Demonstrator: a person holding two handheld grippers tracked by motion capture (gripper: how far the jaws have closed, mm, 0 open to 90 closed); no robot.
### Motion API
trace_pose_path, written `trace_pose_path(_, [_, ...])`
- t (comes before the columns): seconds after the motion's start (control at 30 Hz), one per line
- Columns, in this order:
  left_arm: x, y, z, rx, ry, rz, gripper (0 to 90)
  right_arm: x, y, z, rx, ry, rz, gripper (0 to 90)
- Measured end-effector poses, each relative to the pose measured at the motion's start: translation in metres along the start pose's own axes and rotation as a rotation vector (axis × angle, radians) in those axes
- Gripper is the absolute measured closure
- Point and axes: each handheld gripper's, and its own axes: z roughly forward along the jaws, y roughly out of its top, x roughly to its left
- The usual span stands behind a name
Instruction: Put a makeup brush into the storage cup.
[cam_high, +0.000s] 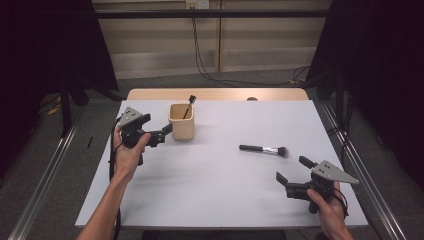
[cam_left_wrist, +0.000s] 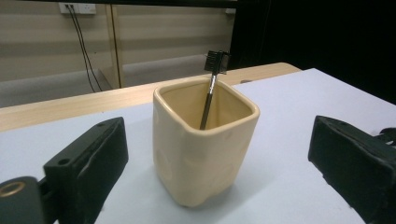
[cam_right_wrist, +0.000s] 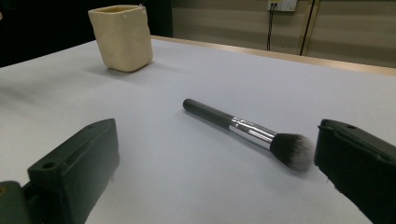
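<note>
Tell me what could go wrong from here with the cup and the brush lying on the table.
The left gripper sits open right beside the cream cup; a sideways nudge might tip it and spill the small brush leaning inside. The makeup brush lies flat and round-handled, so the open right gripper could roll it away or crush its bristles if it closes off-centre.

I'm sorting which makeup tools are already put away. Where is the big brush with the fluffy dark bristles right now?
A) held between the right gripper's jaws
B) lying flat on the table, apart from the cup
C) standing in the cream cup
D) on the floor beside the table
B: the makeup brush lies flat on the table, well apart from the cream cup, and ahead of the open right gripper, which does not touch it.
</note>
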Motion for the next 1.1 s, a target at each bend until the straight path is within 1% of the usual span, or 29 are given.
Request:
trace_pose_path(0.1, [0.001, -0.004, -0.006, 0.000, 0.003, 0.005, 2.1, 0.000, 0.000, 0.000, 0.001, 0.000, 0.000, 0.0])
trace_pose_path(0.17, [0.000, -0.007, -0.011, 0.004, 0.013, 0.027, 1.9, 0.000, 0.000, 0.000, -0.001, -0.001, 0.000, 0.0])
trace_pose_path(0.2, [0.000, -0.009, -0.013, 0.001, 0.011, 0.026, 2.1, 0.000, 0.000, 0.000, 0.000, -0.001, 0.001, 0.0])
trace_pose_path(0.23, [-0.001, -0.010, -0.014, 0.005, 0.028, 0.019, 2.0, 0.000, 0.000, 0.000, 0.000, -0.002, 0.003, 0.0])
trace_pose_path(0.27, [-0.001, -0.011, -0.016, 0.009, 0.037, 0.032, 1.8, 0.000, 0.000, 0.000, 0.000, -0.001, 0.001, 0.0])
trace_pose_path(0.33, [-0.002, -0.014, -0.020, 0.010, 0.039, 0.047, 1.8, 0.000, 0.000, 0.000, 0.001, -0.003, 0.000, 0.0])
trace_pose_path(0.4, [-0.003, -0.016, -0.023, 0.008, 0.029, 0.034, 1.8, 0.000, 0.000, 0.000, 0.001, -0.002, -0.001, 0.0])
trace_pose_path(0.43, [-0.003, -0.017, -0.025, 0.006, 0.033, 0.032, 1.8, 0.000, 0.000, 0.000, 0.001, -0.004, 0.000, 0.0])
trace_pose_path(0.53, [-0.003, -0.023, -0.029, 0.021, 0.052, 0.054, 2.2, 0.000, 0.000, 0.000, 0.001, -0.003, 0.001, 0.0])
trace_pose_path(0.57, [-0.003, -0.025, -0.031, 0.015, 0.056, 0.054, 2.6, 0.000, 0.000, 0.000, 0.002, -0.005, 0.001, 0.0])
trace_pose_path(0.63, [-0.002, -0.027, -0.035, 0.016, 0.048, 0.045, 3.3, -0.001, 0.000, 0.000, 0.004, -0.005, -0.003, 0.0])
trace_pose_path(0.7, [-0.002, -0.029, -0.040, 0.007, 0.044, 0.038, 3.9, -0.001, 0.000, 0.000, 0.005, -0.006, -0.003, 0.0])
trace_pose_path(0.77, [-0.002, -0.031, -0.045, 0.006, 0.052, 0.045, 3.9, 0.000, 0.000, 0.001, 0.001, -0.007, 0.005, 0.0])
trace_pose_path(0.87, [-0.002, -0.034, -0.052, -0.007, 0.059, 0.033, 3.9, 0.000, 0.000, 0.002, 0.006, -0.005, -0.003, 0.0])
trace_pose_path(0.93, [-0.001, -0.037, -0.058, -0.008, 0.075, 0.044, 3.8, 0.000, 0.001, 0.003, 0.004, -0.007, -0.001, 0.0])
trace_pose_path(1.07, [-0.002, -0.043, -0.069, -0.014, 0.071, 0.050, 3.7, 0.000, 0.000, 0.004, 0.011, -0.015, 0.009, 0.0])
trace_pose_path(1.1, [-0.002, -0.044, -0.071, -0.017, 0.077, 0.050, 3.7, -0.001, 0.000, 0.004, 0.011, -0.015, 0.007, 0.0])
